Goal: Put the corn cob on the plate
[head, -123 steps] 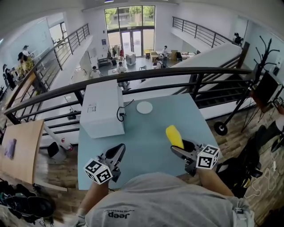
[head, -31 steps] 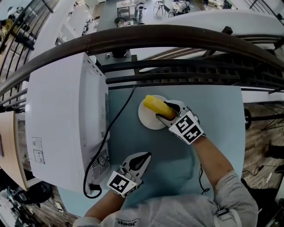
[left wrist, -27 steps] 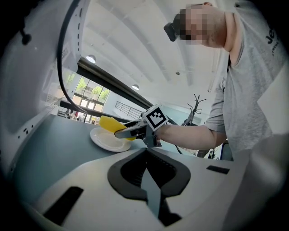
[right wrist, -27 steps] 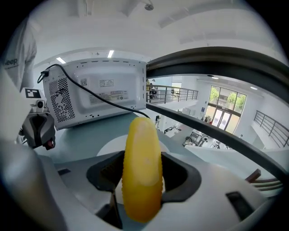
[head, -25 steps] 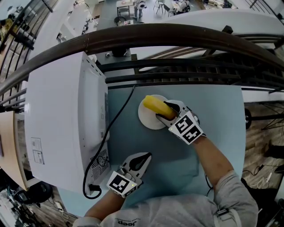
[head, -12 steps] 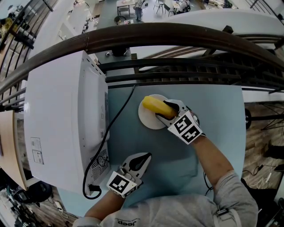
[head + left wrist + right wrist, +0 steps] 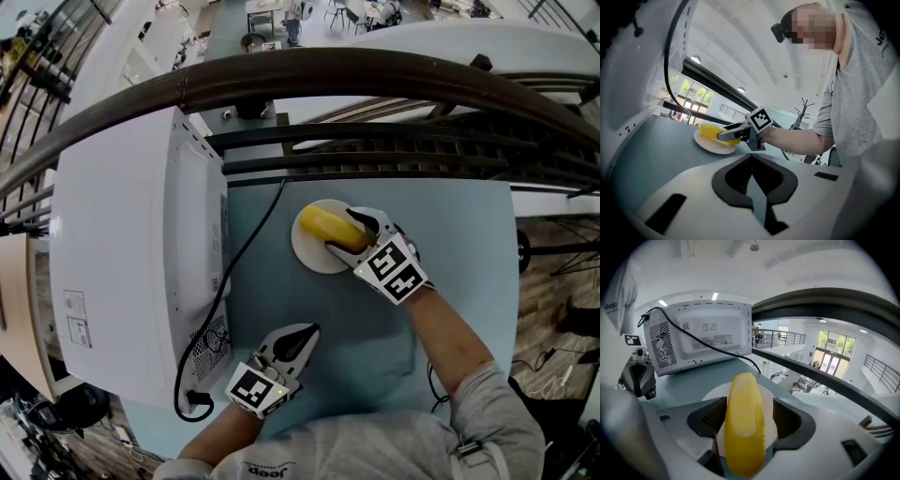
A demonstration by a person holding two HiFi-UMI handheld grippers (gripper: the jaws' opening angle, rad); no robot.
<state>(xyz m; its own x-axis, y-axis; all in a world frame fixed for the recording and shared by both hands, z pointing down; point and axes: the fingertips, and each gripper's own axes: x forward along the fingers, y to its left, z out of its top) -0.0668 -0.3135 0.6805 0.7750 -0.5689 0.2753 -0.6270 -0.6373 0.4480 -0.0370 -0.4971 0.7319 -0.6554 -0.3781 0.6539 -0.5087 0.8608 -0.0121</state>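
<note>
The yellow corn cob lies on the small white plate at the far middle of the blue table. My right gripper straddles the cob's near end and its jaws are opening. In the right gripper view the cob lies over the plate, and a gap shows between it and the right pad. The left gripper view shows the cob resting on the plate. My left gripper hovers near the table's front, shut and empty.
A white microwave fills the table's left side, its black cable running past the plate. A dark railing borders the far edge. Bare table lies right of the plate.
The right gripper's jaws have spread slightly wider around the cob, which stays resting on the plate. Neither hand has shifted.
</note>
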